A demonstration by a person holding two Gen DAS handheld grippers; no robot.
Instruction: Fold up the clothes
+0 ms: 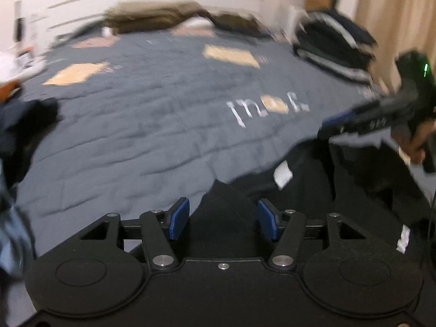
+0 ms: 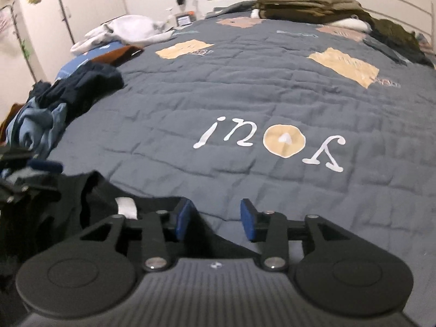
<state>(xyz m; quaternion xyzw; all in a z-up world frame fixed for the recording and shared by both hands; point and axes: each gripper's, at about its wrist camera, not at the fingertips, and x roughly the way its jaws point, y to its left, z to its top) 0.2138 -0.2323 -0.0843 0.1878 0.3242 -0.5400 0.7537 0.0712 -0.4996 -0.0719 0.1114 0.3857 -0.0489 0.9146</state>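
Observation:
A black garment (image 1: 327, 190) with a white label (image 1: 283, 175) lies crumpled on the near edge of the grey quilt (image 1: 163, 109). My left gripper (image 1: 223, 220) hangs over its left corner with its jaws apart; black cloth lies below and between the blue pads (image 1: 178, 219), and they do not press on it. In the right wrist view, my right gripper (image 2: 216, 220) is open over the garment's right edge (image 2: 68, 204), beside the label (image 2: 126, 207). The left wrist view shows the right gripper (image 1: 335, 125) at the right, held by a hand (image 1: 411, 141).
The quilt (image 2: 245, 95) has white lettering and tan patches. Unfolded dark and blue clothes (image 2: 81, 84) are piled along its left side, with white ones (image 2: 128, 30) behind. Folded olive items (image 2: 299, 5) sit at the headboard. A folded dark stack (image 1: 335, 46) lies at the far right.

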